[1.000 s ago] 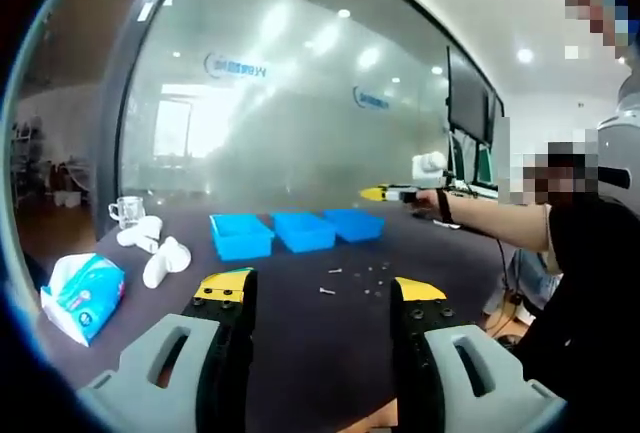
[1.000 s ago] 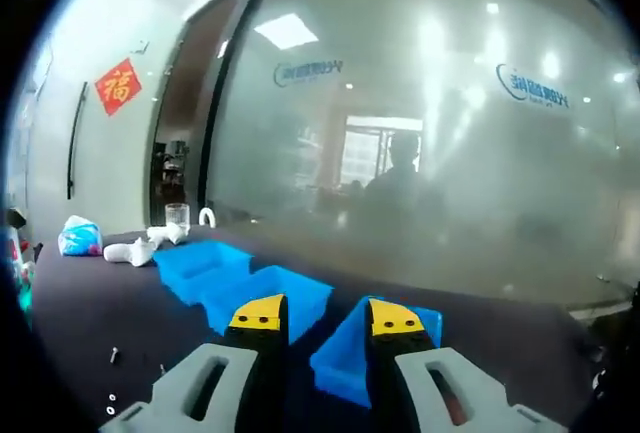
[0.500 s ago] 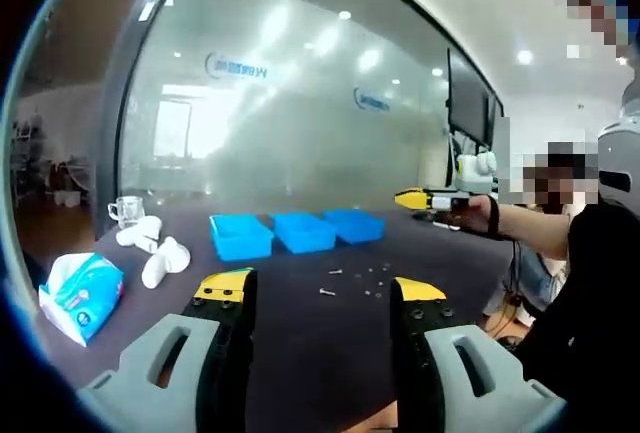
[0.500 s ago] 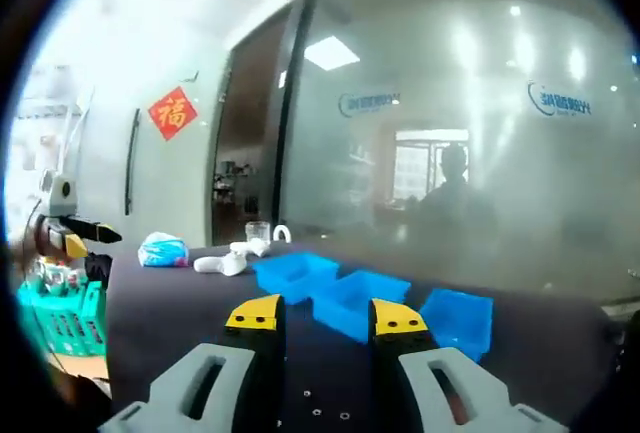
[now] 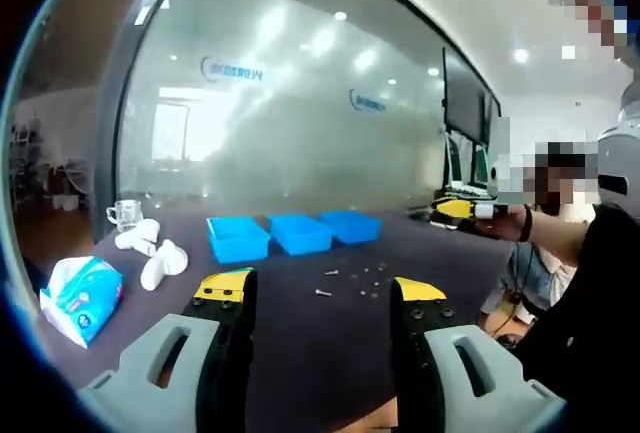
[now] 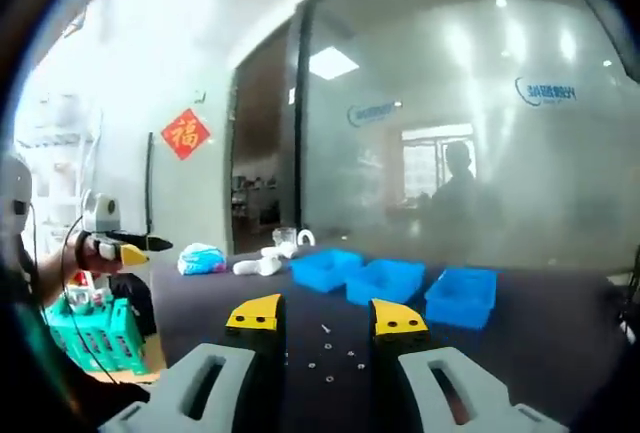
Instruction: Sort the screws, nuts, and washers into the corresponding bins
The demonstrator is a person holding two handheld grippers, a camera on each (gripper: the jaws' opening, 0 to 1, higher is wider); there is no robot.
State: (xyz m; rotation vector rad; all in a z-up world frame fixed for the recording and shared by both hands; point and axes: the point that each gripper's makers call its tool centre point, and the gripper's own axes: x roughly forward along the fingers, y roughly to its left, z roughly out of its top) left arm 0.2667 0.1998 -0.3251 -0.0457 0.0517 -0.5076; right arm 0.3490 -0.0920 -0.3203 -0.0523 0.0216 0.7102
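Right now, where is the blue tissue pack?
In the left gripper view, the tissue pack lies at the table's left edge, beside the white pieces.

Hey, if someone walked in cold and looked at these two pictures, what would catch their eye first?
Probably the three bright blue bins lined up on the dark table, in front of the frosted glass wall. Next, the small screws, nuts and washers scattered loose on the table in front of the bins, and the blue tissue pack at the left.

Three blue bins (image 5: 292, 233) in a row on the bench (image 5: 300, 343), one tissue pack (image 5: 80, 295), one glass mug (image 5: 127, 212), and maybe eight-ish loose fasteners (image 5: 352, 281), too tiny to count properly.
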